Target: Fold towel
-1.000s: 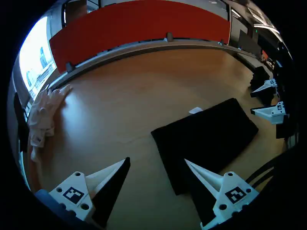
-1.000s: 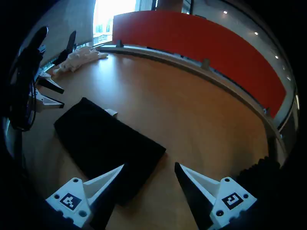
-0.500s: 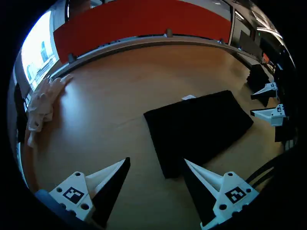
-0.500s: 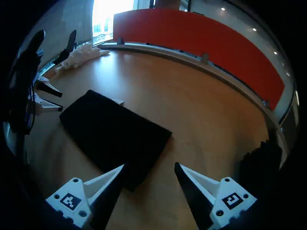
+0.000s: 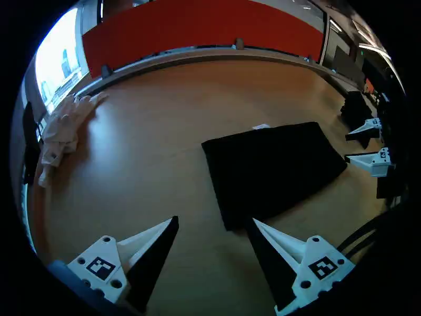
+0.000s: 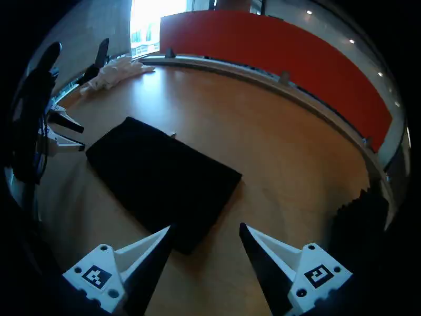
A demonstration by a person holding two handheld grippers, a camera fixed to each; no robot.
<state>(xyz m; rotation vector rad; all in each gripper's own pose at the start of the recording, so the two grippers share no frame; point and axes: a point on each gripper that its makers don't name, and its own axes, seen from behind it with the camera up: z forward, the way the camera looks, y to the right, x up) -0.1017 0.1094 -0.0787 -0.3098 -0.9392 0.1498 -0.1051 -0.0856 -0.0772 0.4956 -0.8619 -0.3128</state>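
Lying flat on the table (image 5: 158, 131), the black towel (image 5: 273, 166) runs lengthwise between left gripper (image 5: 214, 220) and right gripper (image 6: 206, 226); both gape wide, holding nothing; a short end sits just ahead of each.

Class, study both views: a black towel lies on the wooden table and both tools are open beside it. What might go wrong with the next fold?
1. The black towel looks layered and uniformly dark, so the left tool or right tool may pinch just the top layer, opening the fold.
2. The table looks smooth; a nudged towel may slide instead of lifting.
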